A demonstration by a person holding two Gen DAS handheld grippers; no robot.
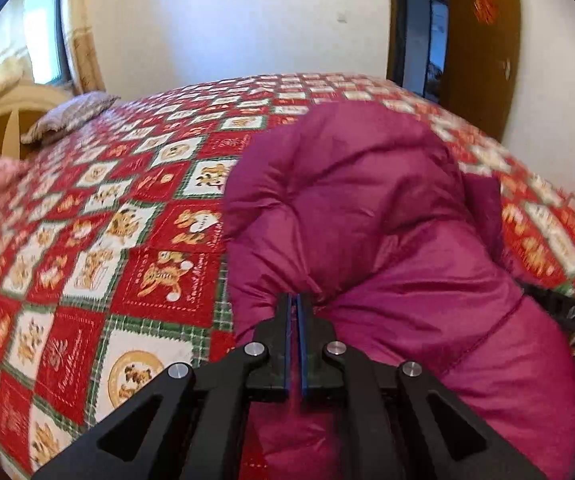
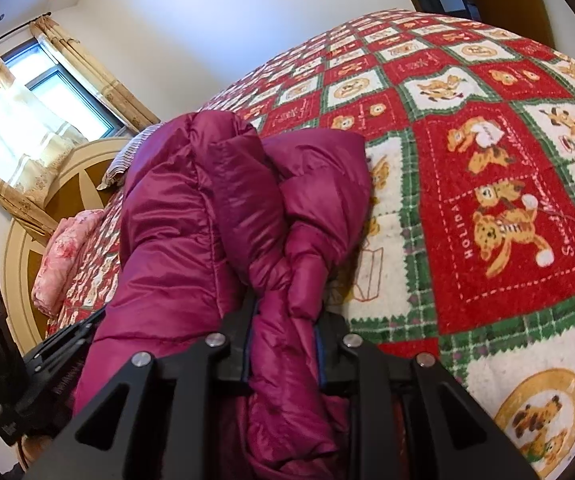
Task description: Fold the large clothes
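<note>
Both claws gripping the magenta puffer jacket on the bed quilt, fold in hand.
Left wrist view: my left gripper is clamped tight on a thin fabric pinch. Right wrist view: my right gripper squeezes a thick bunched roll. Next I'd judge: lift both, carry the edge across.

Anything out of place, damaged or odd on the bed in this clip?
Nothing damaged or spilled. The magenta jacket lies bunched in a puffy heap on the bedspread, not flat; the left gripper pinches a thin fold and the right gripper clamps a thick roll of it. Normal mid-fold.
</note>
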